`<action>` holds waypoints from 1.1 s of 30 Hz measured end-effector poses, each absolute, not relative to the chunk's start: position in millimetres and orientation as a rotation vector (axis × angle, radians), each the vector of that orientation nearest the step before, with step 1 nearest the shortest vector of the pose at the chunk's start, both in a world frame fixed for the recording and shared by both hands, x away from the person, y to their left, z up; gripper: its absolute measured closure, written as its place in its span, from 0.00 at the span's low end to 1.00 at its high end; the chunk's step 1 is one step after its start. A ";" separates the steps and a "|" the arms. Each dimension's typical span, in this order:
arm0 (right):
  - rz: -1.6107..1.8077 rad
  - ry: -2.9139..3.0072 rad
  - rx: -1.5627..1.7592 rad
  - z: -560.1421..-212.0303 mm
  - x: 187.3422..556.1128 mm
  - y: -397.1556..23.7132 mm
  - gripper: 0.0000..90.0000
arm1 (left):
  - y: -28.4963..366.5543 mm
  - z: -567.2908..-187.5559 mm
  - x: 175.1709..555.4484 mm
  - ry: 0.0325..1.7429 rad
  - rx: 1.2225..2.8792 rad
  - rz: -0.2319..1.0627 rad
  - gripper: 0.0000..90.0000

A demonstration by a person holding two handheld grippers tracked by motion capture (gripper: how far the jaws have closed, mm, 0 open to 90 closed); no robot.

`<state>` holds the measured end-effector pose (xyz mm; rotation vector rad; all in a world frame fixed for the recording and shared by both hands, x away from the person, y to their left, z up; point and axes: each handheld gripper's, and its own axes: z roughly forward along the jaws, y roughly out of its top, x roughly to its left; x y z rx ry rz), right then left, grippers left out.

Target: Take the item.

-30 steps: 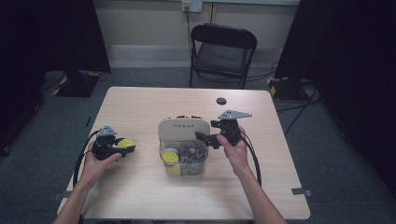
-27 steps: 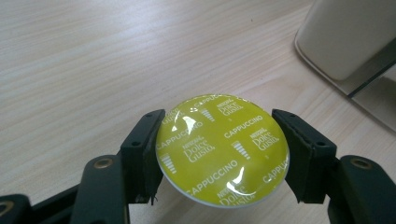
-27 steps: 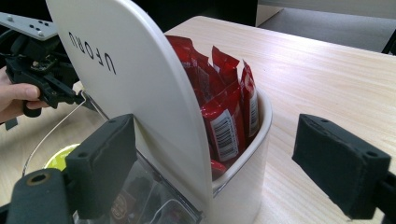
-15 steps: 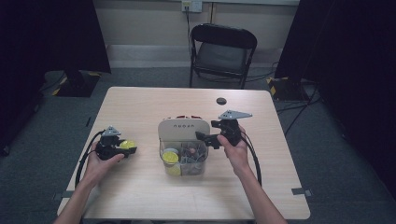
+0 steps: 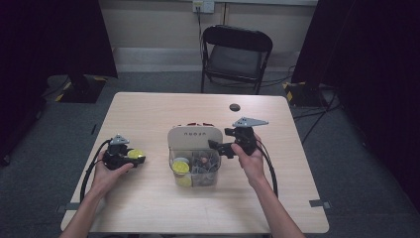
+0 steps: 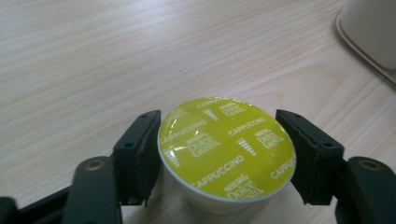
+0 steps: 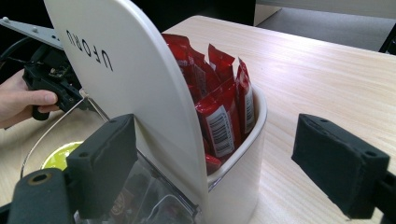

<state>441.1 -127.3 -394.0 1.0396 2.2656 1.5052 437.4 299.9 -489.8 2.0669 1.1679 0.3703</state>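
A yellow cappuccino capsule (image 6: 226, 147) sits on the table (image 5: 148, 208) between the jaws of my left gripper (image 6: 217, 116). Those jaws have just been opening and stand open, close to the capsule's rim. In the high view the capsule (image 5: 135, 154) and left gripper (image 5: 136, 157) lie at the table's left. A white-backed organiser (image 5: 194, 134) stands mid-table. My right gripper (image 5: 214, 146) is beside its right end. In the right gripper view it (image 7: 215, 126) is open wide, with the organiser's white wall (image 7: 116, 70) and red sachets (image 7: 219, 102) between its jaws, untouched.
The organiser's clear front holds yellow capsules (image 5: 181, 167) and several darker ones. A small black disc (image 5: 234, 107) lies at the table's far side. A black folding chair (image 5: 237, 54) stands beyond the table. Cables trail from both grippers along the forearms.
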 end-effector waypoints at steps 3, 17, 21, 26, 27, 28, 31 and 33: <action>1.507 2.266 1.040 -394.3 441.4 -127.3 0.14 | 299.9 -488.8 437.0 1.174 2.038 0.349 0.25; 1.494 2.264 1.036 -393.4 440.2 -126.1 0.15 | 305.2 -476.8 420.2 1.167 1.997 0.391 0.18; 1.487 2.266 1.034 -392.9 440.2 -125.8 0.15 | 307.4 -474.3 412.9 1.169 1.988 0.395 0.18; 1.478 2.268 1.024 -392.0 439.9 -124.8 0.15 | 307.7 -475.5 404.9 1.150 2.016 0.374 0.18; 1.480 2.272 1.021 -391.8 440.6 -123.8 0.15 | 307.1 -474.9 403.7 1.150 2.013 0.373 0.18; 1.480 2.272 1.021 -391.8 440.6 -123.8 0.15 | 307.6 -474.3 402.2 1.138 2.013 0.382 0.18; 1.485 2.276 1.012 -391.4 441.7 -122.2 0.15 | 307.9 -476.5 397.2 1.146 2.017 0.389 0.18; 1.486 2.281 1.012 -391.3 442.2 -121.9 0.15 | 309.6 -480.6 394.0 1.160 2.031 0.377 0.18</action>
